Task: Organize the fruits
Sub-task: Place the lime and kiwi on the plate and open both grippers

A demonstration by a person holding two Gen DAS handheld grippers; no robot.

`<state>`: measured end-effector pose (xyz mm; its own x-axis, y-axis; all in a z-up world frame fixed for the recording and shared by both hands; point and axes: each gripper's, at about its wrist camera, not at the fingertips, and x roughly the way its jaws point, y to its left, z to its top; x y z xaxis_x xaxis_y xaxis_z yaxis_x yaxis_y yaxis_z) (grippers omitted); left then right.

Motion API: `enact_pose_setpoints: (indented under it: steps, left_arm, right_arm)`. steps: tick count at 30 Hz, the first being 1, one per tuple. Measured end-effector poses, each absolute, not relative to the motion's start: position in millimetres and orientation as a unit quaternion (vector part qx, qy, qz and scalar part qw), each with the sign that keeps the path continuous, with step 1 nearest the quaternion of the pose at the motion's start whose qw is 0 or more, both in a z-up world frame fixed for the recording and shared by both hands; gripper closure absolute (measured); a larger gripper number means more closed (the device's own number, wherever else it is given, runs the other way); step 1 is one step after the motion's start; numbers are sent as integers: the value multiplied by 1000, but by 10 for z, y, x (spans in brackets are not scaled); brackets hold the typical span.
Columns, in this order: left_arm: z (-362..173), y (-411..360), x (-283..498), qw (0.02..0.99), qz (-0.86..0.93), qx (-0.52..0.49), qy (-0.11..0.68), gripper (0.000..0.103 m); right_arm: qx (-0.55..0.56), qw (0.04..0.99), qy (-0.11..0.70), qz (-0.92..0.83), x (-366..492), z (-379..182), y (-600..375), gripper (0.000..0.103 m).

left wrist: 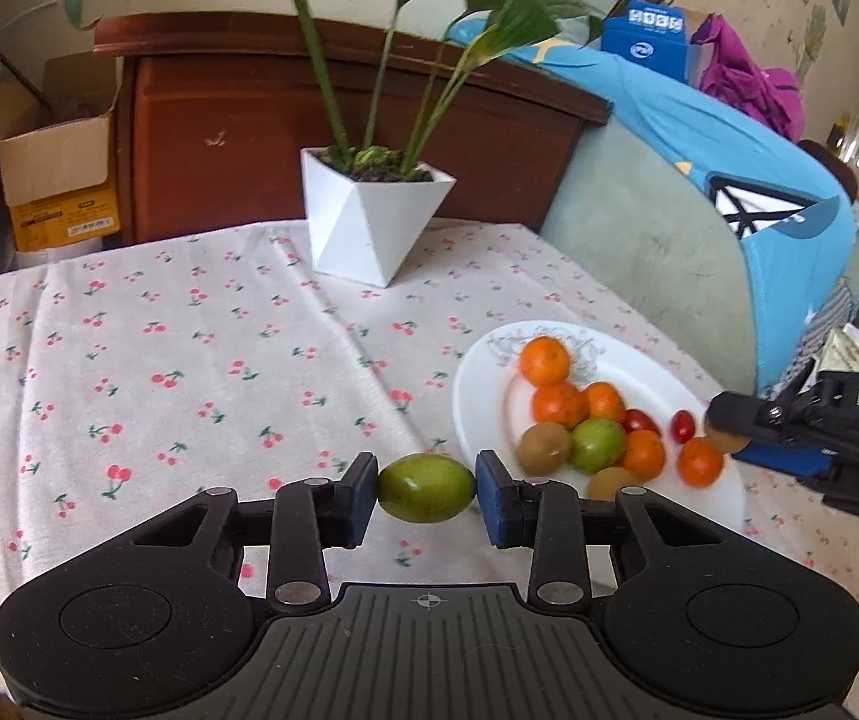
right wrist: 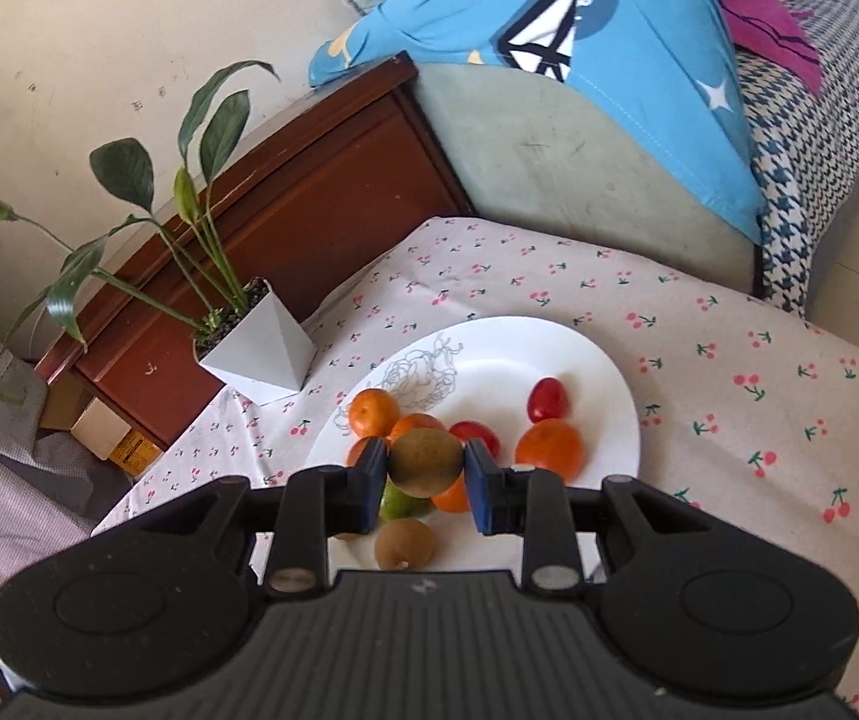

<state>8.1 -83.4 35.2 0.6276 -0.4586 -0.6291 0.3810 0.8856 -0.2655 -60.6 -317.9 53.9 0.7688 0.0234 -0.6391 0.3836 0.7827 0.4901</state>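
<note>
My left gripper (left wrist: 427,489) is shut on a green fruit (left wrist: 427,487) and holds it above the cherry-print tablecloth, just left of the white plate (left wrist: 621,360). The plate holds several oranges (left wrist: 544,360), kiwis (left wrist: 543,449), a green fruit (left wrist: 597,445) and two red tomatoes (left wrist: 682,426). My right gripper (right wrist: 425,468) is shut on a brown kiwi (right wrist: 425,461) above the plate (right wrist: 585,354), over the oranges (right wrist: 549,447); it also shows at the right of the left wrist view (left wrist: 729,426).
A white faceted pot with a leafy plant (left wrist: 372,219) stands at the table's back, behind the plate. A brown wooden cabinet (left wrist: 237,120) and a sofa with blue cloth (left wrist: 729,180) lie beyond the table. A cardboard box (left wrist: 51,168) sits far left.
</note>
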Motion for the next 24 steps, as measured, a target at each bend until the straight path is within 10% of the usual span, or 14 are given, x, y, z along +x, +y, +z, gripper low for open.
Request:
enact_pose_setpoints:
  steps: [24]
  left_arm:
    - [356, -1642, -268, 876, -366, 16, 314, 64]
  right_arm:
    - [351, 860, 347, -126, -680, 417, -3389, 73]
